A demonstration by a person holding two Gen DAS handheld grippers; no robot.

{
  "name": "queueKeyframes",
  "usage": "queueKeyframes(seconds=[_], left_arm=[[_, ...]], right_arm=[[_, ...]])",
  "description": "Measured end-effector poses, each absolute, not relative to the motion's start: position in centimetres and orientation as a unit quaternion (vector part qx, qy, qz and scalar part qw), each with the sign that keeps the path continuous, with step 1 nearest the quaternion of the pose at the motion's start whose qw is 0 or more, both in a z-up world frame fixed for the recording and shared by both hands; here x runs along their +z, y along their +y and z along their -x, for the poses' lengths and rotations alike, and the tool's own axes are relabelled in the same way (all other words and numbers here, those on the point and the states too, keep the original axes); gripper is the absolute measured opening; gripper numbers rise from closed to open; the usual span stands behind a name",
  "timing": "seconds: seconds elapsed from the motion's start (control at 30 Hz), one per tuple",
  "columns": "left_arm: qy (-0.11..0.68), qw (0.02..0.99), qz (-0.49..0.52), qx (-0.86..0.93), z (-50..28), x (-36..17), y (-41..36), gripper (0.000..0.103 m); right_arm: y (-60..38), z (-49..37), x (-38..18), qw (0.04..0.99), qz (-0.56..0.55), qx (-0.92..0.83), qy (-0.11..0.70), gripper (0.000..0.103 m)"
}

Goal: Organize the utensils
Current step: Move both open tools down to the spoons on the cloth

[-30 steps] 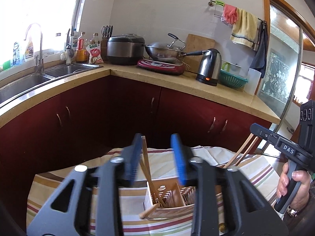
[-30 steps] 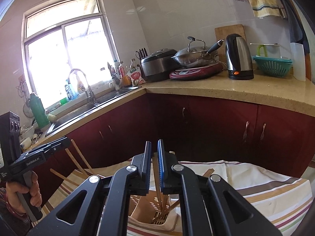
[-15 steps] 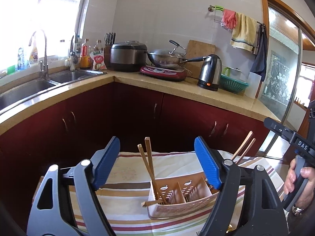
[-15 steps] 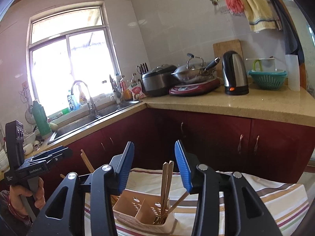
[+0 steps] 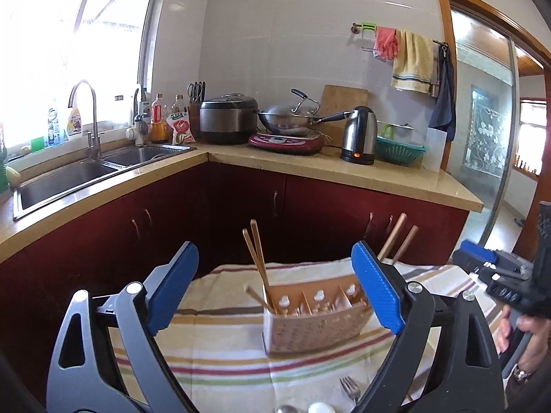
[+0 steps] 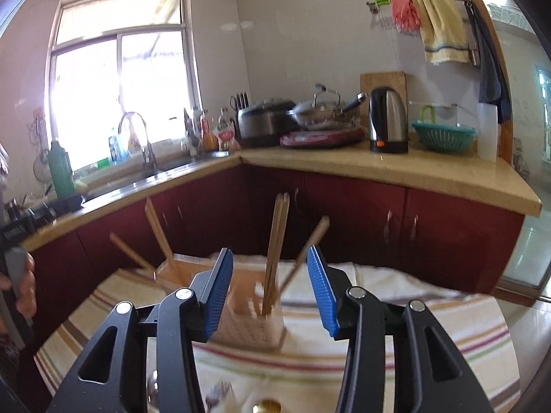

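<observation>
A beige plastic utensil caddy [image 5: 315, 323] with three compartments stands on a striped tablecloth [image 5: 220, 351]. Wooden chopsticks [image 5: 257, 258] lean in its left compartment; two more [image 5: 396, 237] stick up behind its right end. My left gripper [image 5: 275, 289] is open and empty, pulled back in front of the caddy. In the right wrist view the caddy [image 6: 251, 320] holds upright chopsticks [image 6: 275, 247], and my right gripper [image 6: 270, 292] is open and empty just before it. A fork [image 5: 349, 390] lies on the cloth near me.
A kitchen counter [image 5: 344, 168] with sink [image 5: 69, 175], rice cooker [image 5: 229, 118], wok, kettle [image 5: 360, 136] and green basket runs behind the table. Dark red cabinets [image 5: 241, 213] stand below. The other hand-held gripper [image 5: 506, 282] shows at the right. A spoon end [image 6: 267, 406] lies at the bottom edge.
Both grippers have opened, let go of the chopsticks into the caddy, and drawn back and up from it. The chopsticks now stand free in the caddy.
</observation>
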State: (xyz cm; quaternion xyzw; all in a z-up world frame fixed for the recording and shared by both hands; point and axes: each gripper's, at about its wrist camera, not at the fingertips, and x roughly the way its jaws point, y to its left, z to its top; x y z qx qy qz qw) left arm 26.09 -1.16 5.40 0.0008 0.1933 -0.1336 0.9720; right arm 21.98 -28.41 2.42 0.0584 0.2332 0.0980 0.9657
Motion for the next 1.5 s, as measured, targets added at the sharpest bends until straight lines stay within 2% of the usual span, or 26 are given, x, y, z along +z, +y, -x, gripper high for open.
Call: queueKeyframes(seconds=[0.27, 0.5, 0.77, 1.1, 1.37, 1.43, 1.5], left_arm=[[0.231, 0.964, 0.004, -0.130, -21.7, 1.8, -1.2, 0.089], [0.287, 0.952, 0.008, -0.104, -20.0, -4.3, -0.9, 0.089], [0.360, 0.928, 0.031, -0.086, -20.4, -11.0, -1.1, 0.089], [0.412, 0.909, 0.006, -0.064, -21.8, -16.2, -2.4, 0.089], [0.445, 0.893, 0.007, -0.064, -23.1, -18.7, -3.1, 0.075], [0.451, 0.890, 0.013, -0.066, -23.3, -19.0, -3.1, 0.068], [0.453, 0.889, 0.013, -0.067, -23.4, -19.2, -3.0, 0.066]], right_arm=[[-27.8, -19.4, -2.7, 0.953, -0.056, 0.078, 0.288, 0.045], [-27.1, -17.9, -7.0, 0.940, -0.057, 0.070, 0.329, 0.045], [-27.0, -17.4, -9.8, 0.928, -0.062, 0.070, 0.361, 0.045], [-27.0, -18.1, -12.2, 0.917, -0.064, 0.069, 0.387, 0.045], [-27.1, -18.4, -12.5, 0.915, -0.066, 0.073, 0.390, 0.045], [-27.1, -18.5, -12.5, 0.916, -0.067, 0.074, 0.390, 0.045], [-27.1, -18.6, -12.5, 0.916, -0.066, 0.075, 0.390, 0.045]])
